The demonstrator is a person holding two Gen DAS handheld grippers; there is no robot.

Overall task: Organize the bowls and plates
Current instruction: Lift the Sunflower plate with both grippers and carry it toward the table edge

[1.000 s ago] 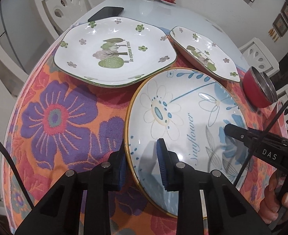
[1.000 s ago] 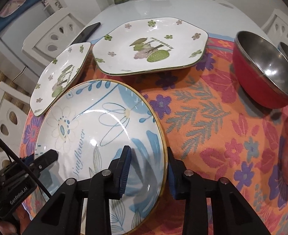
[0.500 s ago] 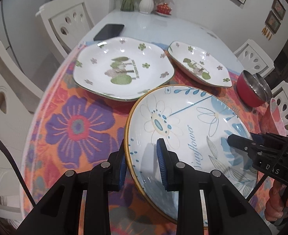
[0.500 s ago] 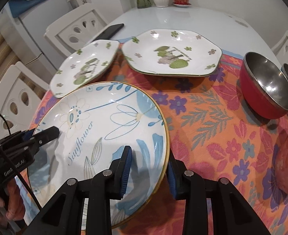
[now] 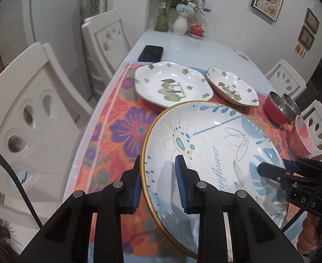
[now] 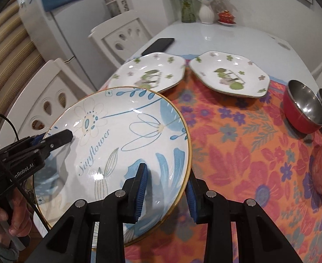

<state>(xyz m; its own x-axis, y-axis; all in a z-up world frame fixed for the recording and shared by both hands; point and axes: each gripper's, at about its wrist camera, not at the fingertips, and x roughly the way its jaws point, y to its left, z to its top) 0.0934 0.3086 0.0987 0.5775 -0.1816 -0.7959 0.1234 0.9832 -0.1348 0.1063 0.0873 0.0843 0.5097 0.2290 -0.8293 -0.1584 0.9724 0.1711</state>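
From your left wrist: the left tongs [image 5: 158, 182] clamp the Sunflower plate [image 5: 206, 153] by its rim above the flowered cloth [image 5: 121, 127] on the white table [image 5: 196, 46]

From your right wrist: the right tongs [image 6: 166, 189] clamp its opposite rim; "Sunflower" reads clearly

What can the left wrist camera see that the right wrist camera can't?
Only the left wrist view shows the small framed pictures on the wall, and the left gripper up close, clamped on the plate's rim.

Only the right wrist view shows the fridge with the blue cloth on top, and the hand holding the left gripper.

Both show the big blue flower plate held at opposite edges by the two grippers, the two green flower plates, the red bowl, the phone and the flower vase.
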